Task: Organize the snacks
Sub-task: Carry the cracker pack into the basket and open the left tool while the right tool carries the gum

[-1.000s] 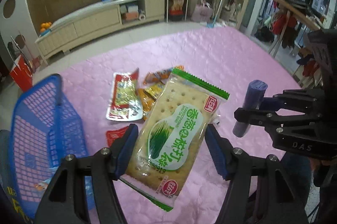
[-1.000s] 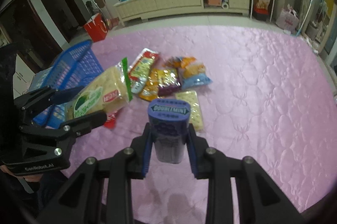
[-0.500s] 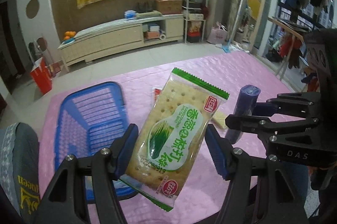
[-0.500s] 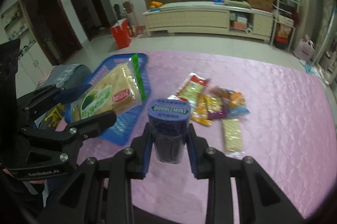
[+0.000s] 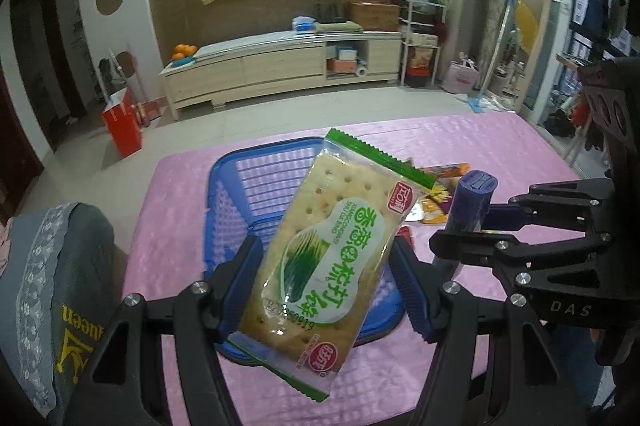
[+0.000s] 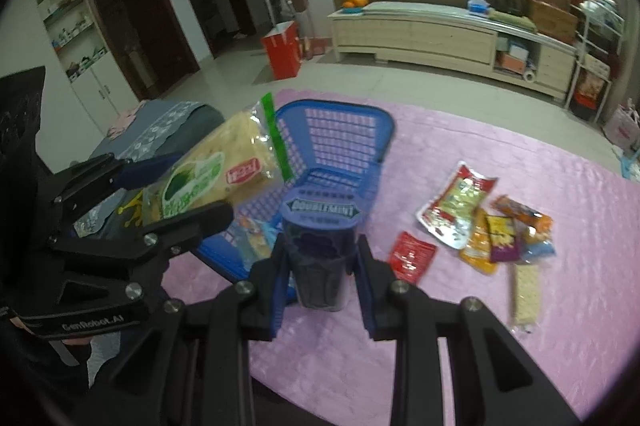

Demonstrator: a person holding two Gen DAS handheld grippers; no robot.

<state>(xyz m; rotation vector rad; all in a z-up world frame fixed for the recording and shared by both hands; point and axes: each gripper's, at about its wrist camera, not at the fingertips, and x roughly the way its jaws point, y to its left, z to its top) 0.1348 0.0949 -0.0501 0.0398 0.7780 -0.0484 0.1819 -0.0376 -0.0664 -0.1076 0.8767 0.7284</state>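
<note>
Left gripper (image 5: 326,280): jaws set wide, clamped on the sides of a cracker pack (image 5: 332,246), held tilted in the air above the blue basket (image 5: 224,222)

Right gripper (image 6: 322,266): jaws narrow, gripping an upright gum bottle (image 6: 320,250), just beside the basket's near rim

Basket: near the left edge of the pink tabletop (image 6: 460,346)

Loose snacks (image 6: 480,234): clustered right of the basket; bare pink cloth around them
</note>
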